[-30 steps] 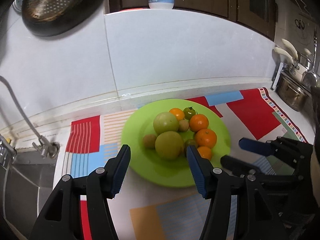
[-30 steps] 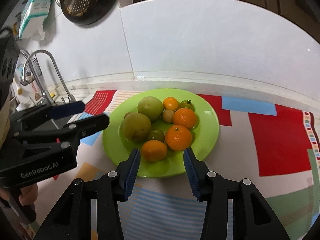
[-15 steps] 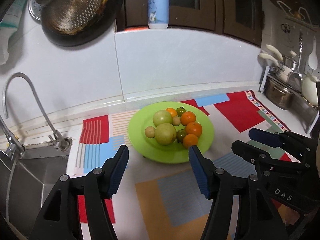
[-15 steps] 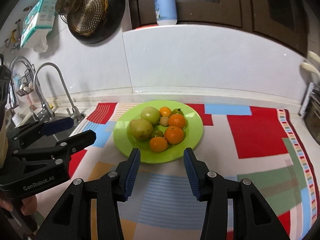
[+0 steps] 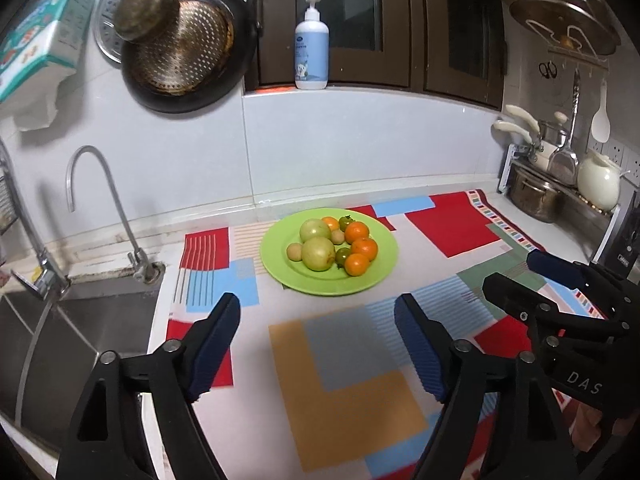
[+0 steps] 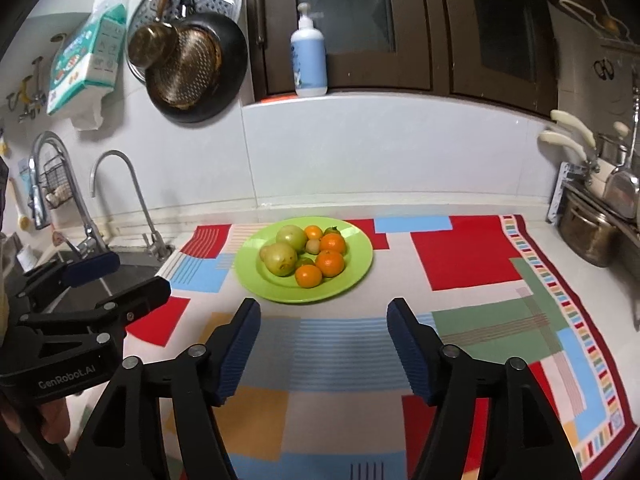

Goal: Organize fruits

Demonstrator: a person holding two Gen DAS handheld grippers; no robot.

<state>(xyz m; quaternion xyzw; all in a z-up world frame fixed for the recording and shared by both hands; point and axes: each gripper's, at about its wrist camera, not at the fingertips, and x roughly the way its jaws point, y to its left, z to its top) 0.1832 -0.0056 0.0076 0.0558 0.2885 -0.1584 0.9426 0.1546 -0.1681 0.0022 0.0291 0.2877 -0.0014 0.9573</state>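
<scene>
**Fruit on plate, both grippers empty**

Green plate [image 5: 280, 264] sits flat at frame centre on the patchwork mat [image 5: 352, 400]. It holds two green fruits [image 5: 318, 254], four oranges [image 5: 364, 249], and small tan and dark-green fruits, clustered and touching. Round pieces; no clear long axis. Left gripper [image 5: 318, 344] and right gripper [image 6: 323, 346] jaws have just been opening, now spread, nothing between them, both below the plate.

Green and orange fruits [image 5: 333, 245] heaped together on lime-green plate [image 5: 280, 268]; plate flat on patterned mat [image 5: 448, 224]
</scene>
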